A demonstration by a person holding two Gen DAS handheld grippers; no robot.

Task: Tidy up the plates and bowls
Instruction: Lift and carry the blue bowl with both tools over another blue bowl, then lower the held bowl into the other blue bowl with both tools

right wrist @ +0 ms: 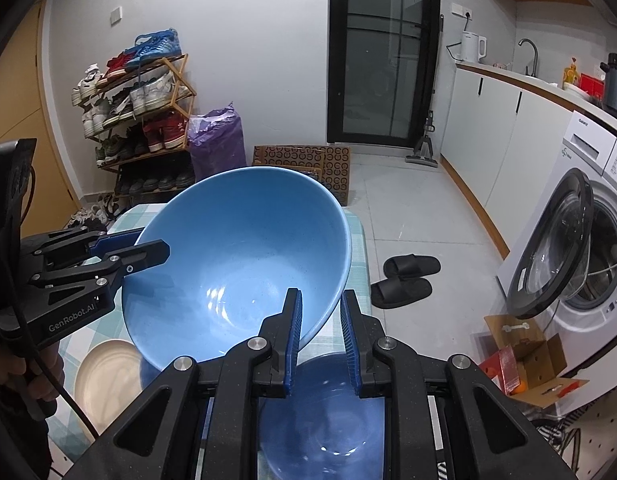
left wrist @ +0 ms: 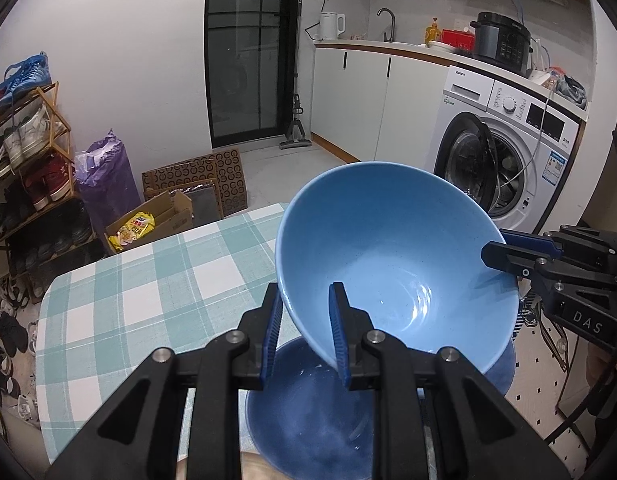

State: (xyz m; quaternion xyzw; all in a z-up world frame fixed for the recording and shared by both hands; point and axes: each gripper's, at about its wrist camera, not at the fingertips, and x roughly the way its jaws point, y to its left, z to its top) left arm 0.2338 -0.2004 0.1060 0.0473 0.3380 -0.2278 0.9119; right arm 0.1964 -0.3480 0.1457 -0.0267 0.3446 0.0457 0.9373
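Below, the dark blue bowl sits partly hidden under the light blue bowl.

Both fisheye views were evenly lit by cool, moderate indoor light from overhead. Small specular highlights sat inside the light blue bowl, and the dark blue bowl beneath it lay in shadow. Straight lines bowed strongly toward the edges, and black vignetting filled the corners. Focus was sharp throughout, with no motion blur.

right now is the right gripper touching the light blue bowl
Touching. In the right wrist view the right gripper has one finger inside and one outside the light blue bowl's rim, pinching it.
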